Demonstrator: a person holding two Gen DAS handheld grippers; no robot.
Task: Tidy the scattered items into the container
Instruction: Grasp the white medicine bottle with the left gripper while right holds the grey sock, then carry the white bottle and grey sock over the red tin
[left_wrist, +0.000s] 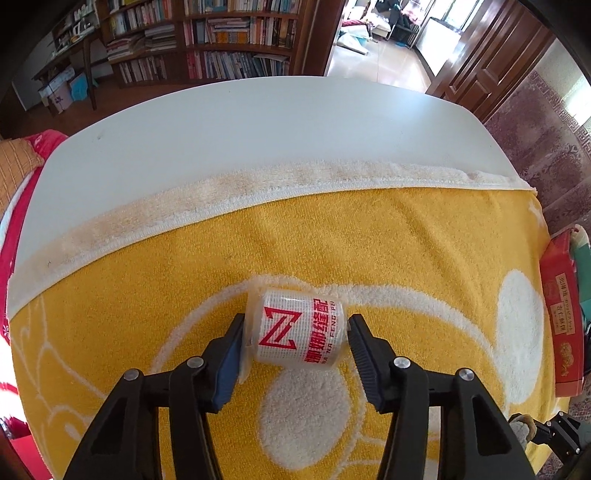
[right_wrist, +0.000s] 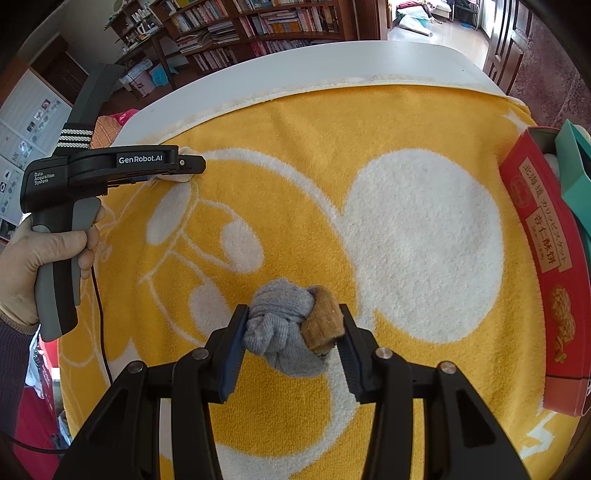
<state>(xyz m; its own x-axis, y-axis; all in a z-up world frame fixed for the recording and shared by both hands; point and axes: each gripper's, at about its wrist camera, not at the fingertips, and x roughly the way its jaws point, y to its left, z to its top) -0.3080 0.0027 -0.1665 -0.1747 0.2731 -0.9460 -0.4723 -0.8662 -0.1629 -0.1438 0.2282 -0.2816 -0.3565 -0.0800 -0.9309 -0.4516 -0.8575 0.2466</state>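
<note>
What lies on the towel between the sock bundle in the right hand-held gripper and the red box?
Nothing visible: only bare yellow towel lies between the sock bundle in the right hand-held gripper and the red box at the towel's edge.

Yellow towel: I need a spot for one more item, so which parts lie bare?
The yellow towel is bare between the white roll and the red box; the table strip beyond its fringe is bare too. It is crowded at the box and around the grey sock bundle.
</note>
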